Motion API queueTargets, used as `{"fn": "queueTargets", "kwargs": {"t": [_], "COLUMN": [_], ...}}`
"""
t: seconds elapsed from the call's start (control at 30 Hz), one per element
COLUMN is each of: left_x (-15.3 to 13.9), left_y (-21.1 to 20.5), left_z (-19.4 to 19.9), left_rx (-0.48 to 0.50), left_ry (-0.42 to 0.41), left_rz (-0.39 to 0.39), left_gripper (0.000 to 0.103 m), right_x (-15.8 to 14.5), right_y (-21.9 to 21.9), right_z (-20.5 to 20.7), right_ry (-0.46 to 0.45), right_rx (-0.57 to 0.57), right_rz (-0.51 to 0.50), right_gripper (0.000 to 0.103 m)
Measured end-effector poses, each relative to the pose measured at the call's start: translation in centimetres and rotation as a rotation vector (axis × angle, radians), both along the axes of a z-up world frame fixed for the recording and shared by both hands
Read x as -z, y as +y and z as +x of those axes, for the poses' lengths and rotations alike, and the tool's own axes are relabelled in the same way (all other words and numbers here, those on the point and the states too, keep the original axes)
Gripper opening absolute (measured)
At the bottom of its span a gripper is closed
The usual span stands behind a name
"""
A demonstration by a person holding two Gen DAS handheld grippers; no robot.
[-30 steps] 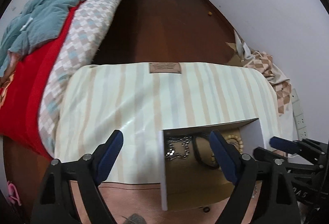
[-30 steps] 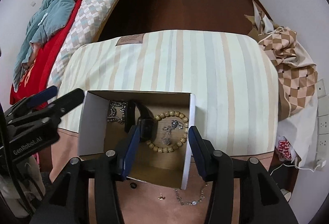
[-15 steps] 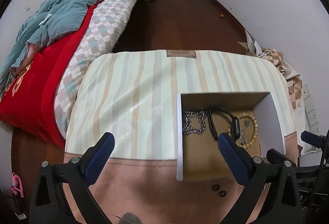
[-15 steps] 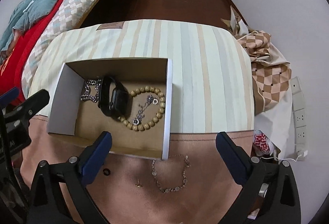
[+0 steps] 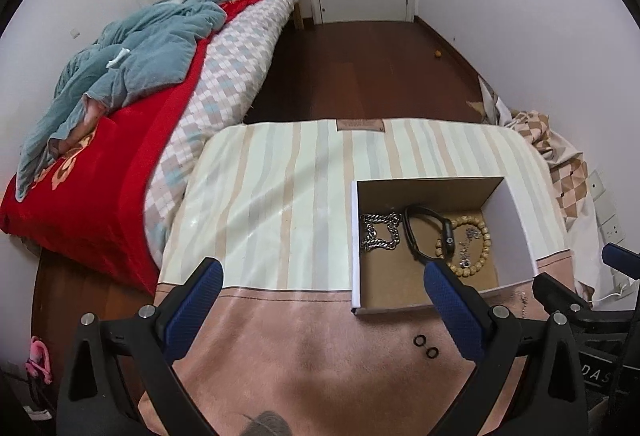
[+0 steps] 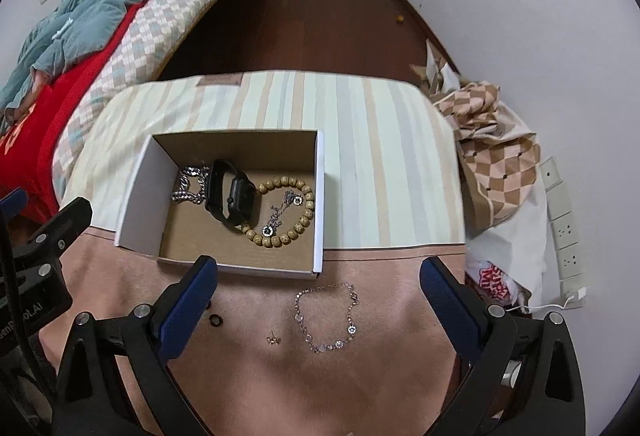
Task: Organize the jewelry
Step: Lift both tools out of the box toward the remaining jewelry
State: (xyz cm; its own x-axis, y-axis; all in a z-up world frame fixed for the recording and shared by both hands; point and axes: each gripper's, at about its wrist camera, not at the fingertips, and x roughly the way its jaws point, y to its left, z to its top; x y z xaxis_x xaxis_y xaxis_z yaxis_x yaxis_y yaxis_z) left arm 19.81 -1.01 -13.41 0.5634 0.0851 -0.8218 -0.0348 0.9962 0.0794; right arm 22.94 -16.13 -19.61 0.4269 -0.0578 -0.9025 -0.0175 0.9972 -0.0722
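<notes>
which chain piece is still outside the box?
The thin linked chain with round stones, lying on the pink mat just in front of the box. The chunky silver chain and the pendant chain are inside the box.

We hold our left gripper at six o'clock, jaws spread wide and empty. Our right gripper sits likewise at six o'clock, wide apart, gripping nothing.

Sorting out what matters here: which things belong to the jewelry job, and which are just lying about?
Job: box, chunky chain, watch, bead bracelet, loose silver chain, earring, black rings.
Lying about: blue blanket, checkered cloth.
</notes>
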Motion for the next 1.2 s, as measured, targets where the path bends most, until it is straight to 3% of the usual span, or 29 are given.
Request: {"fn": "queueTargets", "kwargs": {"t": [0.57, 0.8, 0.93, 1.1, 1.2], "left_x": [-5.4, -6.3, -3.7, 3.2, 7.3], "left_y": [0.5, 1.0, 1.1, 0.9, 0.5], "left_z": [-6.3, -7.5, -7.6, -7.5, -7.1], "left_rx": [-0.021, -0.072, -0.097, -0.143, -0.147], "left_ry": [-0.113, -0.162, -0.144, -0.030, 0.068], "left_rz": [-0.036, -0.034, -0.013, -0.005, 0.008], "left_gripper": [0.103, 0.103, 0.103, 0.103, 0.103], "right_x": [-7.3, -8.8, -6.8, 0.8, 5.4], "right_y": [0.6, 0.1, -2.6, -7.0, -8.0], "right_z": [-7.1, -8.7, -9.0, -9.1, -8.9], "right_ry": [-0.170, -0.201, -0.189, -0.090, -0.004], "right_rx": [-0.010, -0.004, 0.064, 0.175, 0.195], "right_rz": [-0.007, 0.052, 0.120, 0.149, 0.185], "right_gripper": [0.102, 0.102, 0.102, 0.099, 0.072]}}
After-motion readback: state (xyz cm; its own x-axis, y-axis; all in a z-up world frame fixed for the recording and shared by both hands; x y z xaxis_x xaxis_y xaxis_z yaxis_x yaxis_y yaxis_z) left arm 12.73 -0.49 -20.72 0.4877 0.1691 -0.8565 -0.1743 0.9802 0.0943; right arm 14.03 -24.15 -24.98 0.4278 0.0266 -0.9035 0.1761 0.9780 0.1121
